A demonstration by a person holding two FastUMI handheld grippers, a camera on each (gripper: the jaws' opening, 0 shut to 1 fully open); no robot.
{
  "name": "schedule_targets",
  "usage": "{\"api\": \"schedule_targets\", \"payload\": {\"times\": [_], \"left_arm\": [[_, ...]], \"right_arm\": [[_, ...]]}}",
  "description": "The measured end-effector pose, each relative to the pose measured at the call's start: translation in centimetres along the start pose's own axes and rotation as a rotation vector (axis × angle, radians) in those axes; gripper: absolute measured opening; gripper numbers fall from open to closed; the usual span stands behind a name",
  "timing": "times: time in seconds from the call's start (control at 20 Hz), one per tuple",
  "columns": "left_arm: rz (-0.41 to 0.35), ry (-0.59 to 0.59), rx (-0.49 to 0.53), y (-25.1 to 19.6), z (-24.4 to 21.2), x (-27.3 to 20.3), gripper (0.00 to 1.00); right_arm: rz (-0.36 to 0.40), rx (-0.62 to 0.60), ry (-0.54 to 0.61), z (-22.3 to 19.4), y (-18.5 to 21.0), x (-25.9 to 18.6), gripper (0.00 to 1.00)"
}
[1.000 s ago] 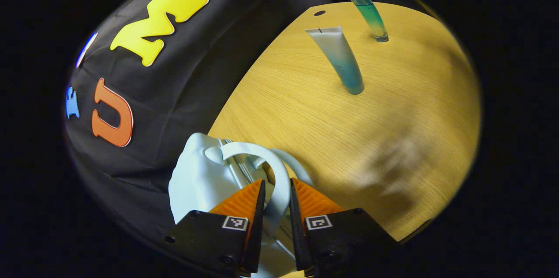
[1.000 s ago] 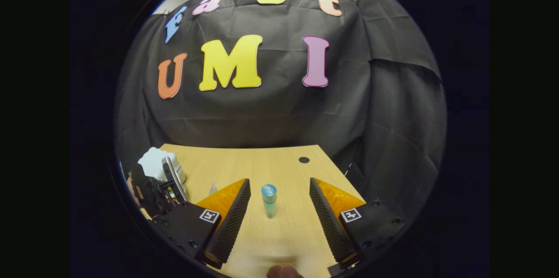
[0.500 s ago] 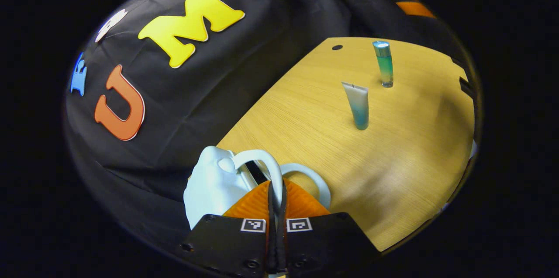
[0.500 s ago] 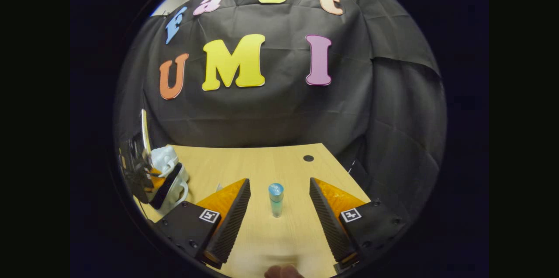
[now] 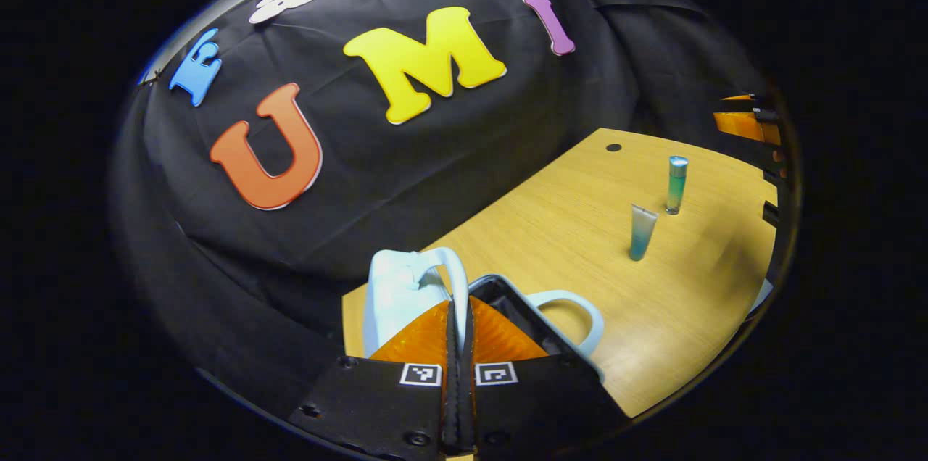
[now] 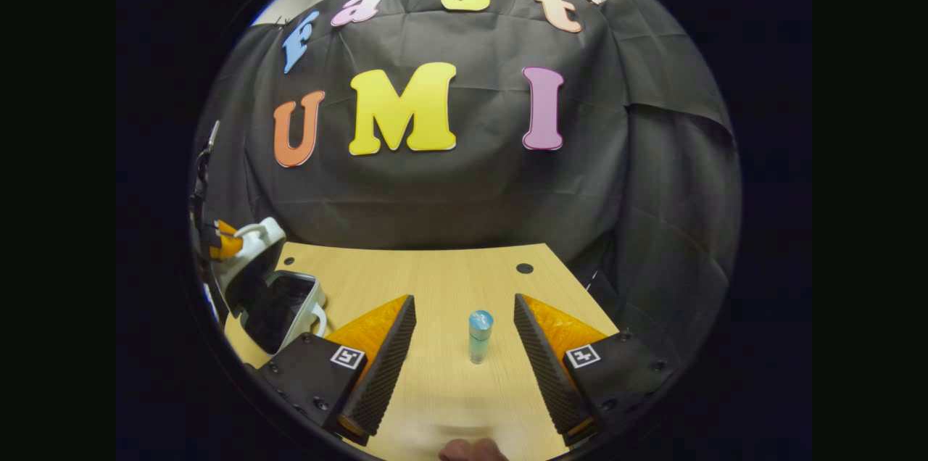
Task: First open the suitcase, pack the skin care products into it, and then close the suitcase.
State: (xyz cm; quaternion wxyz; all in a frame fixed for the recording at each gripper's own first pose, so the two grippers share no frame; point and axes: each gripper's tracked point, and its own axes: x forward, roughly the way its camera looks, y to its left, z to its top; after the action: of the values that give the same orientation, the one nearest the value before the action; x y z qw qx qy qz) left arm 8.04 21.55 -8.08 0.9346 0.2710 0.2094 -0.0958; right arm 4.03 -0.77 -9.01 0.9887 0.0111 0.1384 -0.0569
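A small pale blue suitcase (image 6: 279, 294) stands at the table's left end with its lid (image 5: 395, 291) lifted and a dark lining showing. My left gripper (image 5: 458, 312) is shut on the lid's handle (image 5: 451, 269); the second handle (image 5: 573, 309) hangs free on the lower half. In the right gripper view the left gripper (image 6: 223, 238) holds the lid up. Two skin care products stand upright on the wood: a squeeze tube (image 5: 641, 231) and a round blue-green bottle (image 5: 676, 184). That bottle (image 6: 479, 335) stands just ahead of my right gripper (image 6: 464, 316), which is open with nothing between its fingers.
The wooden table (image 6: 435, 280) has a small dark hole (image 6: 524, 268) near its back right corner. The black cloth wall runs close behind the table and along its right side. A fingertip (image 6: 471, 451) shows at the bottom edge of the right gripper view.
My left gripper closed on the lid's handle and raised it, swinging the suitcase open. The right gripper stayed open and drifted slightly left, so the bottle sits a little further right.
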Motion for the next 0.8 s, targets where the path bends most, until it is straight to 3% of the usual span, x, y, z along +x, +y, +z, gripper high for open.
{"api": "schedule_targets", "payload": {"times": [0.3,0.45,0.5,0.65,0.8], "left_arm": [[0.17,0.0,-0.036,12.7,-4.7,-2.7,0.02],[0.229,0.041,-0.057,18.4,-10.1,-3.2,0.03],[0.246,0.072,-0.098,20.9,-13.8,-3.2,0.02],[0.25,0.128,-0.224,23.7,-21.6,-2.5,0.03],[0.207,0.197,-0.342,23.5,-28.7,0.2,0.03]], "right_arm": [[-0.003,-0.033,0.011,-0.1,1.3,-0.2,0.81],[-0.008,-0.06,0.012,0.1,2.0,-0.7,0.82],[-0.012,-0.079,-0.001,0.6,2.3,-1.1,0.82],[-0.041,-0.09,-0.02,1.2,1.7,-1.2,0.81],[-0.121,-0.119,-0.008,1.1,-0.2,-1.6,0.82]]}}
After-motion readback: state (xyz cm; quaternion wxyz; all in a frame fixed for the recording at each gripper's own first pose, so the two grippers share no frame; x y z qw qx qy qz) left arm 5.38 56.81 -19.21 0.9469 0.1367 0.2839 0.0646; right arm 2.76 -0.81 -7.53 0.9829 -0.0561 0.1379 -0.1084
